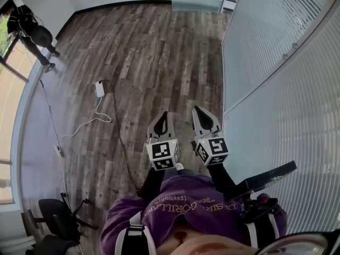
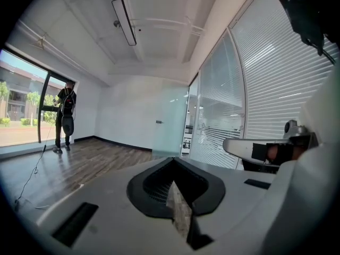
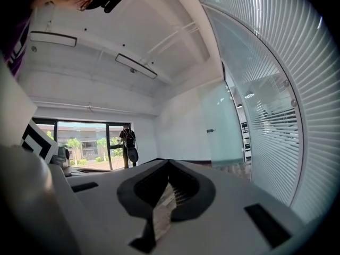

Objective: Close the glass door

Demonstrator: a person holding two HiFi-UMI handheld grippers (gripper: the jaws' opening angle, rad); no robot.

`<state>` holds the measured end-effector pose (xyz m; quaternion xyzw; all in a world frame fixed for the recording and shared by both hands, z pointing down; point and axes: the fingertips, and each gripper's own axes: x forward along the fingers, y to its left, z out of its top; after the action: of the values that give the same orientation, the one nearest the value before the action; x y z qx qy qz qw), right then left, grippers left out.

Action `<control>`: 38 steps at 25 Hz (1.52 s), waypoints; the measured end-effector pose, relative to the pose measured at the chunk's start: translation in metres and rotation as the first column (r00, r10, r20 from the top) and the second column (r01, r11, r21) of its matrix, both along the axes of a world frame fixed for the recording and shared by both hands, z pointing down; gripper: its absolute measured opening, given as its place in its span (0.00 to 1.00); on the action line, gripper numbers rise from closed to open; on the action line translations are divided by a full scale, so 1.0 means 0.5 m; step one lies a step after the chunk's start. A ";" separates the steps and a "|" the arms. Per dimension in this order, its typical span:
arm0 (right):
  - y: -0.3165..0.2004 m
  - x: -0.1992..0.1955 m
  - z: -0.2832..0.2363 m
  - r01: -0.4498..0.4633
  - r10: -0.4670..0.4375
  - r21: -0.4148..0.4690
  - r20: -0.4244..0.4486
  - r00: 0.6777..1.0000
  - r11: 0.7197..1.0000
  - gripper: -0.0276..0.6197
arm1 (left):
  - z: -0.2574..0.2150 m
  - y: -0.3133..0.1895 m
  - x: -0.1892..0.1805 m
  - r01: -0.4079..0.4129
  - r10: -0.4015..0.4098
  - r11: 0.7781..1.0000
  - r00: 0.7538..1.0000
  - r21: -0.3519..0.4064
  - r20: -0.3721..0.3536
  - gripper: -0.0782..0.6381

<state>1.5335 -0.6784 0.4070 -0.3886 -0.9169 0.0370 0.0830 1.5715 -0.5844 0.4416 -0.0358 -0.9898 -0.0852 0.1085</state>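
The glass door [image 2: 171,120] stands open at the far end of the room, a frosted panel turned out from the line of the glass wall [image 1: 276,62] so that its face looks back across the wooden floor [image 1: 138,52]. It lies straight ahead of both grippers and a little to their right, and well apart from them. Its long axis is upright. The handle [image 2: 158,122] sits on the panel's left edge, the side away from the glass wall, so I judge that to be the free edge, with the hinge on the wall side next to the dark gap of the doorway. The left gripper [image 1: 164,117] and the right gripper [image 1: 200,113] are held side by side in front of the person's chest, both pointing roughly level toward the door. Each has its jaws pressed together with nothing between them. The right gripper runs closer to the glass wall and so lines up more nearly with the panel, while the left gripper is on the open-floor side, toward the handle edge. Either one has most of the room to cross before it can touch the door.
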 end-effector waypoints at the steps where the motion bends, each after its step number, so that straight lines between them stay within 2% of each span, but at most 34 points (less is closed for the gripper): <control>1: 0.006 -0.011 0.003 0.001 -0.001 0.002 -0.002 1.000 1.000 0.04 | 0.003 0.006 -0.010 0.001 -0.001 1.000 1.000 0.001 -0.006 0.11; 6: 0.041 -0.075 0.015 -0.007 0.007 -0.006 -0.006 1.000 1.000 0.04 | 0.016 0.037 -0.075 -0.017 0.017 1.000 1.000 -0.009 -0.013 0.11; 14: 0.138 -0.224 -0.005 -0.018 0.018 -0.006 0.047 0.999 1.000 0.04 | -0.005 0.138 -0.242 -0.034 0.034 0.999 0.999 -0.025 0.012 0.11; 19: 0.215 -0.320 -0.031 -0.015 0.014 0.010 0.109 0.994 1.000 0.04 | -0.032 0.211 -0.347 -0.091 0.093 0.993 0.995 -0.069 0.035 0.11; 23: 0.260 -0.382 -0.056 -0.029 0.028 0.002 0.154 0.988 1.000 0.04 | -0.061 0.261 -0.412 -0.100 0.109 0.988 0.991 -0.119 0.075 0.11; 26: 0.283 -0.416 -0.065 -0.062 0.065 -0.022 0.154 0.986 0.998 0.04 | -0.079 0.291 -0.441 -0.077 0.089 0.991 0.990 -0.114 0.108 0.11; 29: 0.301 -0.437 -0.057 -0.088 0.092 -0.036 0.144 0.985 0.995 0.04 | -0.069 0.319 -0.454 -0.046 0.055 0.995 0.992 -0.088 0.111 0.11; 38: 0.363 -0.461 -0.033 -0.072 0.072 -0.005 0.127 0.989 0.997 0.04 | -0.039 0.370 -0.490 -0.039 0.044 0.998 0.994 -0.055 0.096 0.11</control>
<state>1.3031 -0.4970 0.3906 -0.3568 -0.9338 0.0152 0.0229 1.3266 -0.3994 0.4221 -0.0141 -0.9963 -0.0583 0.0610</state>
